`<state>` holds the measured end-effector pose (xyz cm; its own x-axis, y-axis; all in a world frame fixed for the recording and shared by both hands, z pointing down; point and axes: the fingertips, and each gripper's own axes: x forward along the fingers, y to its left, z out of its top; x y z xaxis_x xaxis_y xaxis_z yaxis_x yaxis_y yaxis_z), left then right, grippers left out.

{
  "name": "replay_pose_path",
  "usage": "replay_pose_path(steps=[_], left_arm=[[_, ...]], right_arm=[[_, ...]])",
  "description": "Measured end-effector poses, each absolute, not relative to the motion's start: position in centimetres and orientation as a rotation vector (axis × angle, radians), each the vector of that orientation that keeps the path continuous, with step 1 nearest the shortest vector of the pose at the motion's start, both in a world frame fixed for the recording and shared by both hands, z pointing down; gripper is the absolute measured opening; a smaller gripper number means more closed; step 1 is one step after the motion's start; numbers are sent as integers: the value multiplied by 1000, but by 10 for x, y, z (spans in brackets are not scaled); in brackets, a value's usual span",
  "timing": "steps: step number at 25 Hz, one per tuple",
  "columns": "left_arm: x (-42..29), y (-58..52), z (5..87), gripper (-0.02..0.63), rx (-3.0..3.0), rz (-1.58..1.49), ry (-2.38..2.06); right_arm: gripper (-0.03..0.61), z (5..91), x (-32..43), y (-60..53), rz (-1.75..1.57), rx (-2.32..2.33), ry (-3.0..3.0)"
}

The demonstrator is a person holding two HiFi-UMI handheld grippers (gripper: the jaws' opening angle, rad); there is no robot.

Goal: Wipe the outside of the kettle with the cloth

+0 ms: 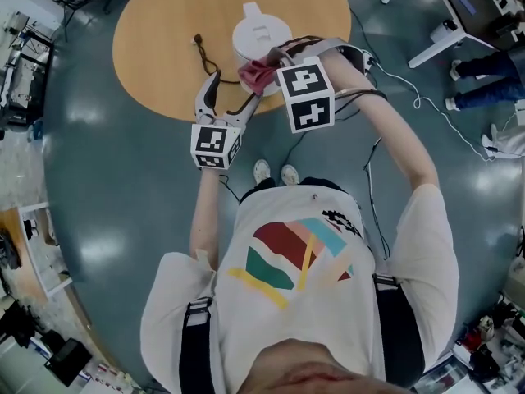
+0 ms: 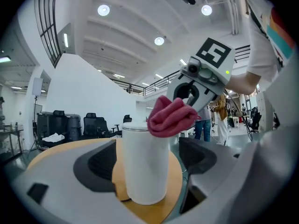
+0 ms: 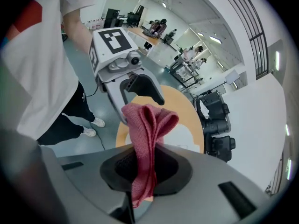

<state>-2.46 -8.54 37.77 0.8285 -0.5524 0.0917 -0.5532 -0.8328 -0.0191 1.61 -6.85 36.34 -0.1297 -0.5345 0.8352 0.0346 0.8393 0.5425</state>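
The white kettle (image 1: pixel 261 33) stands upright near the front edge of the round wooden table (image 1: pixel 164 23). In the left gripper view the kettle (image 2: pixel 142 171) stands between the jaws of my left gripper (image 2: pixel 147 157), which is open, with a gap on each side. My right gripper (image 1: pixel 269 68) is shut on a folded red cloth (image 1: pixel 254 75). It holds the cloth (image 2: pixel 170 118) against the kettle's upper side, just under the lid. In the right gripper view the cloth (image 3: pixel 148 125) sticks up out of my right gripper (image 3: pixel 145 164) and hides most of the kettle (image 3: pixel 184 135).
A black cord (image 1: pixel 202 52) lies on the table left of the kettle. Cables (image 1: pixel 373 150) trail over the grey floor to the right. White desk legs (image 1: pixel 443 39) and another person's legs (image 1: pixel 484 84) are at the far right. Office chairs (image 2: pixel 70 122) stand in the background.
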Motion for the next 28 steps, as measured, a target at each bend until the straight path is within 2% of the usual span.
replay_pose_path(steps=[8,16,22,28], left_arm=[[-75,-121,354,446,3020,79,-942],[-73,-163,303,446,3110,-91,-656],[-55,-238,315,446,3178,83,-586],[-9,-307,367,446,3212,318,-425]], right_arm=[[48,345,-7,-78,-542,509,-1681],[48,310,61,-97,-413,919,-1716],[47,344,96,-87,-223,1030,-1717],[48,377,117,-82,-54,1102,-1653]])
